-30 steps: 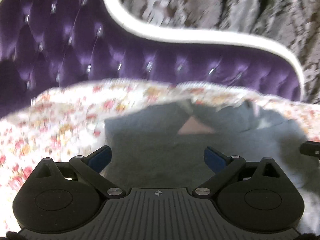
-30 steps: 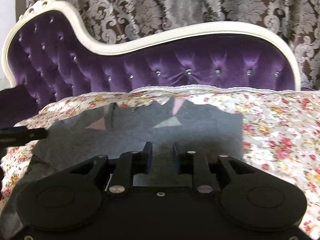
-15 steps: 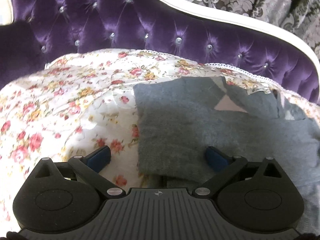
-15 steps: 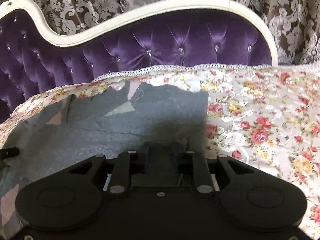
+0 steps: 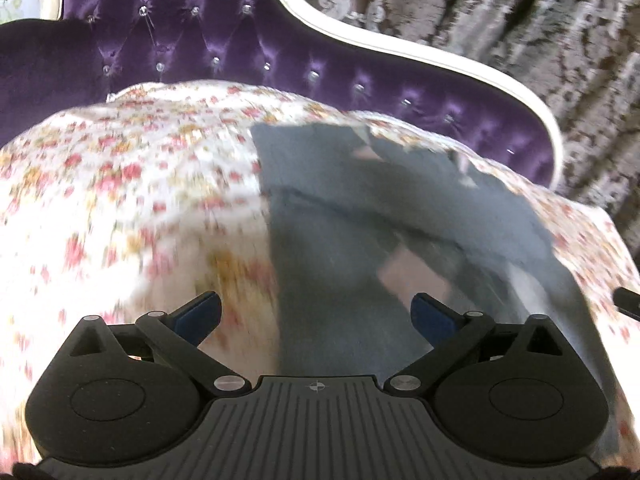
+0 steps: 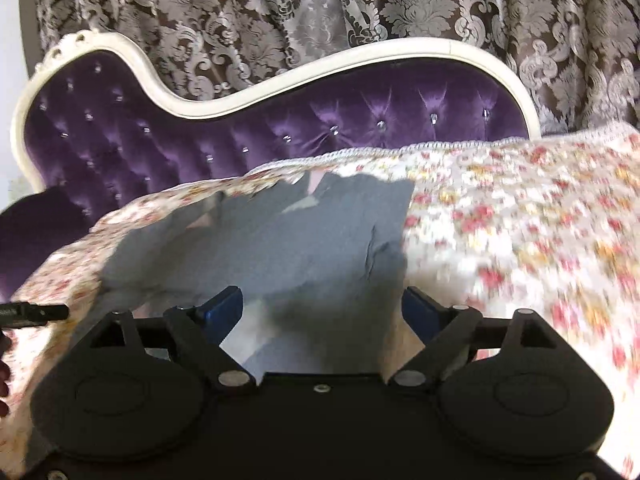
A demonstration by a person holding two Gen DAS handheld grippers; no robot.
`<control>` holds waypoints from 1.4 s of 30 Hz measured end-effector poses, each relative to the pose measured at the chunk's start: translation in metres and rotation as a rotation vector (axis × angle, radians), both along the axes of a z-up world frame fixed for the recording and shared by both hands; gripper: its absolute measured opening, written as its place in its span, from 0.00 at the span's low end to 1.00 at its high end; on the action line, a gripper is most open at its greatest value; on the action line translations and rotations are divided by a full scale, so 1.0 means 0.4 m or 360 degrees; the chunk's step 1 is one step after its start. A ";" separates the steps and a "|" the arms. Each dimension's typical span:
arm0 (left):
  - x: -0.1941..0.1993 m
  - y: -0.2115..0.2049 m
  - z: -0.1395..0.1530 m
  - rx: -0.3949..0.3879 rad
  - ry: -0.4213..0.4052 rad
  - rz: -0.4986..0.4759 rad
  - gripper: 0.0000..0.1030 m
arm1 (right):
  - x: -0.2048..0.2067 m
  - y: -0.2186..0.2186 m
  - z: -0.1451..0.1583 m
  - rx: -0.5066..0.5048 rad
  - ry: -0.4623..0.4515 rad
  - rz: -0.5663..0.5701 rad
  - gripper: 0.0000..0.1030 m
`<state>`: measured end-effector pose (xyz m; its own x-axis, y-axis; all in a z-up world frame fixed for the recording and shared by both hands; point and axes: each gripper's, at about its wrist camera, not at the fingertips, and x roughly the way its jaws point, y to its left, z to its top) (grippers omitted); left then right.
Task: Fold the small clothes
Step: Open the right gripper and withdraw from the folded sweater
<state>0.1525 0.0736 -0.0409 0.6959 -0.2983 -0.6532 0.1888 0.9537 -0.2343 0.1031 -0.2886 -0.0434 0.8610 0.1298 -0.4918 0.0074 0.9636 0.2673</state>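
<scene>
Flowery cloth [image 5: 132, 184] covers a purple sofa [image 5: 168, 48]. From the left wrist, everything looks blurry. The left tongs [image 5: 316, 314] are spread wide, holding nothing, with the grey garment [image 5: 360, 216] lying ahead.

From the right wrist, the right tongs [image 6: 322, 308] are opening, nothing pinched; the garment [image 6: 280, 240] lies ahead, its near edge hidden.

Both wrist cameras look forward and down, close over the same grey garment [image 5: 360, 208]
</scene>
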 end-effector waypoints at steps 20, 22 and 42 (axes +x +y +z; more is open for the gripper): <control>-0.273 -0.043 -0.048 0.0023 0.0081 -0.0134 1.00 | -0.274 0.058 -0.080 0.0230 0.0175 0.0129 0.87; -0.274 -0.043 -0.055 0.0009 0.0101 -0.0126 1.00 | -0.279 0.063 -0.089 0.0254 0.0179 0.0139 0.88; -0.220 -0.071 -0.083 -0.0023 0.0129 -0.0174 0.99 | -0.251 0.071 -0.112 0.0391 0.0151 0.0186 0.99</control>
<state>0.0646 0.0453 -0.0739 0.6041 -0.3788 -0.7011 0.2711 0.9250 -0.2662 0.0027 -0.2604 -0.0884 0.7848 0.3506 -0.5111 -0.0637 0.8659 0.4961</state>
